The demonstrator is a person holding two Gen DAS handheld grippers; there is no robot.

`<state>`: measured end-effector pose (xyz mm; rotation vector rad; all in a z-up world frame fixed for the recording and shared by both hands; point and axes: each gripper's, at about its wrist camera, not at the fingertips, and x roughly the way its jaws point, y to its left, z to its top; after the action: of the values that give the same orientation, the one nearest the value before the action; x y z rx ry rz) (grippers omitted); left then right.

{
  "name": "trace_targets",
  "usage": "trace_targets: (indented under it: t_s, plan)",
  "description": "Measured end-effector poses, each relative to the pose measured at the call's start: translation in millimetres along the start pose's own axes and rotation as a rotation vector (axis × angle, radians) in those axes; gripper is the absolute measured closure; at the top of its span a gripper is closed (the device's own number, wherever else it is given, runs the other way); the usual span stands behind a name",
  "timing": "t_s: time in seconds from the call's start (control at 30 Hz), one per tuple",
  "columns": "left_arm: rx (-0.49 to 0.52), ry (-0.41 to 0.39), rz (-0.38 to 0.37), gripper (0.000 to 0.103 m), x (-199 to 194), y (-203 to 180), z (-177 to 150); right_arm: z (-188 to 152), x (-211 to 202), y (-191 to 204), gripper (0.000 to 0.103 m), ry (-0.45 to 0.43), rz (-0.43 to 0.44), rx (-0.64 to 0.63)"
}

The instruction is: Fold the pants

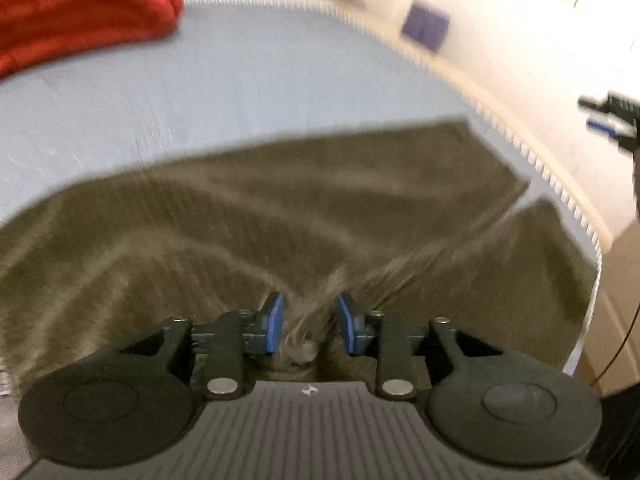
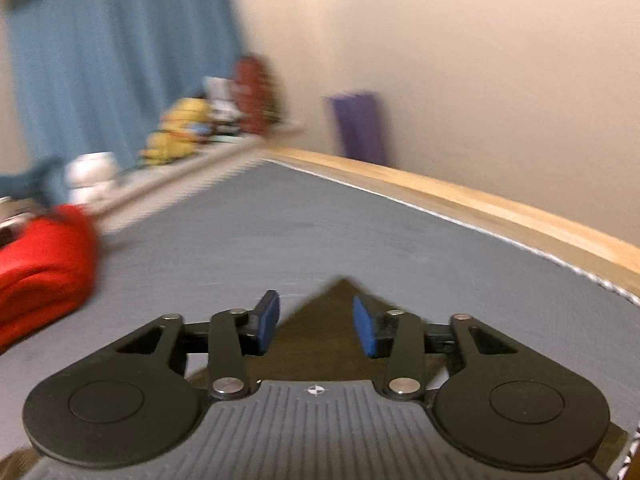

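Pinching bunched fabric of the olive pants point(image 1: 280, 208), spread on the grey worktop point(image 1: 240, 80), the left claw point(image 1: 307, 322) seems mid-fold; right claw point(image 2: 316, 322) gapes, needing a corner

red blanket point(image 1: 80, 12), grey mat point(image 1: 260, 88), blue curtain point(image 2: 112, 60)

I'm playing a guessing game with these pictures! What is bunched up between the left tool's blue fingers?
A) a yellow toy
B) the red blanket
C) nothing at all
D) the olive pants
D: in the left wrist view, a gathered ridge of the olive pants runs right between the pads of the left tool, while the red blanket lies far off on the mat.
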<state>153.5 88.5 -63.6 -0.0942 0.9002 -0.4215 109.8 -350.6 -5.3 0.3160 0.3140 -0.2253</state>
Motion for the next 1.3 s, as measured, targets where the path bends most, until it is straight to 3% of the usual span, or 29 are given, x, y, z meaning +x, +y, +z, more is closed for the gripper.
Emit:
trace_targets:
  t_s: [0.03, 0.2, 0.3, 0.43, 0.53, 0.57, 0.63, 0.67, 0.73, 0.77, 0.87, 0.93, 1.0, 1.1, 1.2, 1.3]
  plan:
    - [-0.028, -0.033, 0.01, 0.055, -15.3, -0.8, -0.1, -5.6, -18.1, 12.5, 0.05, -0.006, 0.058, -0.026]
    - [-0.139, -0.13, 0.073, 0.043, -79.3, -0.4, -12.4, -36.5, -95.1, 62.0, 0.044, 0.031, 0.303, -0.111]
    - [-0.199, -0.162, 0.116, 0.042, -116.0, 5.0, -28.2, -58.3, -125.9, 88.0, 0.04, 0.073, 0.42, -0.182]
    - [-0.149, -0.22, 0.238, 0.035, -155.3, 15.1, -49.9, -84.7, -144.2, 123.6, 0.04, 0.153, 0.549, -0.27]
    - [-0.133, -0.256, 0.338, 0.035, -162.8, 38.2, -74.3, -107.4, -153.8, 150.7, 0.04, 0.182, 0.645, -0.361]
    - [-0.145, -0.244, 0.365, 0.034, -160.6, 50.6, -83.9, -117.9, -158.8, 159.0, 0.04, 0.182, 0.662, -0.411]
    - [-0.168, -0.138, 0.427, 0.034, -152.0, 75.2, -90.9, -142.7, -168.5, 174.0, 0.041, 0.21, 0.699, -0.524]
    - [-0.154, -0.138, 0.444, 0.033, -152.6, 83.2, -94.0, -153.8, -175.6, 179.9, 0.041, 0.238, 0.726, -0.572]
    - [-0.15, -0.134, 0.493, 0.019, -154.1, 99.2, -99.4, -169.9, -181.3, 192.0, 0.041, 0.273, 0.778, -0.625]
    - [-0.173, -0.115, 0.501, 0.018, -153.5, 109.3, -101.9, -176.6, -184.9, 198.7, 0.041, 0.287, 0.804, -0.647]
    - [-0.239, -0.042, 0.442, 0.013, -148.5, 134.3, -107.9, -206.9, -196.7, 218.6, 0.042, 0.338, 0.89, -0.764]
    - [-0.267, 0.007, 0.441, 0.005, -142.0, 146.0, -113.2, -224.5, -202.8, 232.2, 0.043, 0.351, 0.931, -0.844]
    - [-0.307, 0.04, 0.454, 0.003, -136.0, 155.2, -117.2, -239.6, -207.7, 244.0, 0.042, 0.39, 0.979, -0.909]
    - [-0.367, 0.082, 0.397, 0.003, -130.7, 166.0, -126.1, -263.2, -217.8, 248.4, 0.041, 0.426, 1.014, -1.021]
    - [-0.337, 0.14, 0.385, 0.005, -120.9, 168.0, -135.8, -282.8, -226.2, 253.1, 0.041, 0.44, 1.027, -1.128]
    - [-0.302, 0.186, 0.357, 0.018, -112.1, 164.2, -144.1, -296.7, -230.8, 260.3, 0.043, 0.451, 1.024, -1.191]
